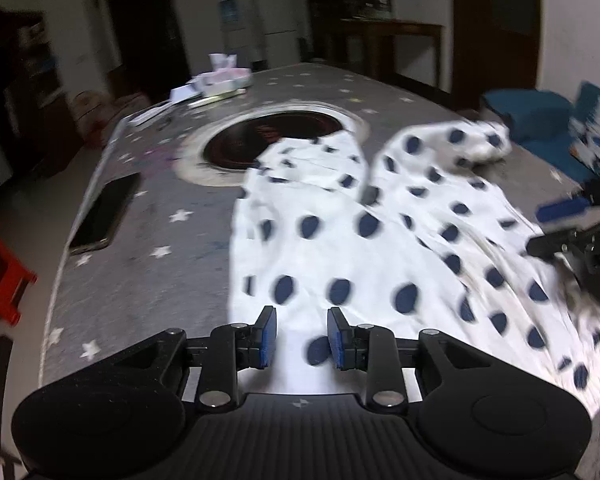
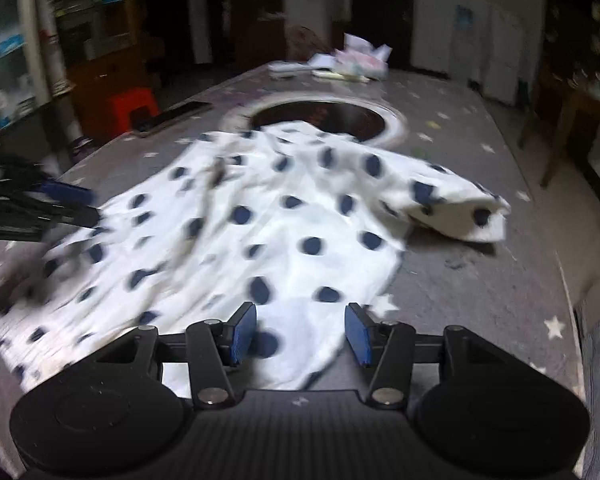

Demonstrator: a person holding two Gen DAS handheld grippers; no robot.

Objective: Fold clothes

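Observation:
A white garment with dark blue polka dots (image 1: 360,240) lies spread and wrinkled on the grey star-patterned tablecloth (image 1: 148,280). One sleeve-like end (image 2: 460,208) is bunched up at the far right. My left gripper (image 1: 302,336) is open over the garment's near edge, with white cloth showing in the gap between its blue pads. My right gripper (image 2: 300,334) is open wider over the near right corner of the garment (image 2: 260,220). Each gripper also shows blurred at the edge of the other's view: the right gripper (image 1: 556,224) and the left gripper (image 2: 72,204).
A round dark recess (image 1: 272,136) sits in the table's middle, partly covered by the garment. A black phone (image 1: 104,212) lies near the left edge. Papers and a tissue box (image 1: 220,80) are at the far end. A red stool (image 2: 134,110) and blue cushions (image 1: 540,120) flank the table.

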